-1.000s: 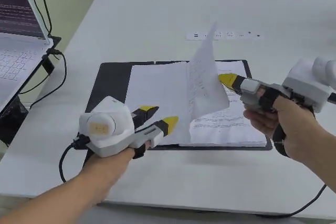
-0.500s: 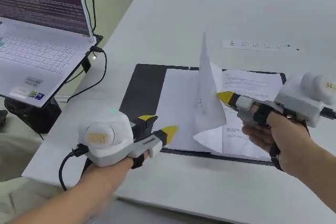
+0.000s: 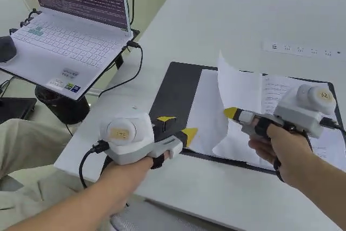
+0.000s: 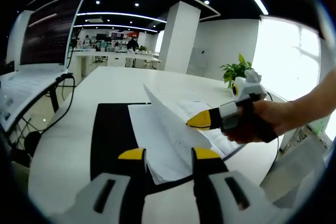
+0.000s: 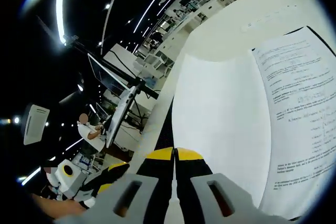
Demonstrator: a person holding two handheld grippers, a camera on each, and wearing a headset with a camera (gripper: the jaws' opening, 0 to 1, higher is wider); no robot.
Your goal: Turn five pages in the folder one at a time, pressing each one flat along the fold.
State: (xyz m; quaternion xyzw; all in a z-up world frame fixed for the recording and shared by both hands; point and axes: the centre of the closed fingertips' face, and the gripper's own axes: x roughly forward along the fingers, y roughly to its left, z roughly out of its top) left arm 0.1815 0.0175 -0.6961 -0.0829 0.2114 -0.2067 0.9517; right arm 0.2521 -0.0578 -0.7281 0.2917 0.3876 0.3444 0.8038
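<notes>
At centre right of the head view, the right gripper [image 3: 231, 113] has its yellow-tipped jaws pressed together on the near edge of a white page [image 3: 238, 87], which stands lifted and curled above the open black folder [image 3: 175, 93]. The folder lies on the white table [image 3: 227, 14], running from mid-frame to the right edge. At lower centre, the left gripper [image 3: 177, 126] hovers with jaws apart, gripping nothing, just over the folder's near left corner and short of the raised page. A laptop [image 3: 70, 31] sits open at upper left. A power strip [image 3: 303, 50] lies at upper right.
</notes>
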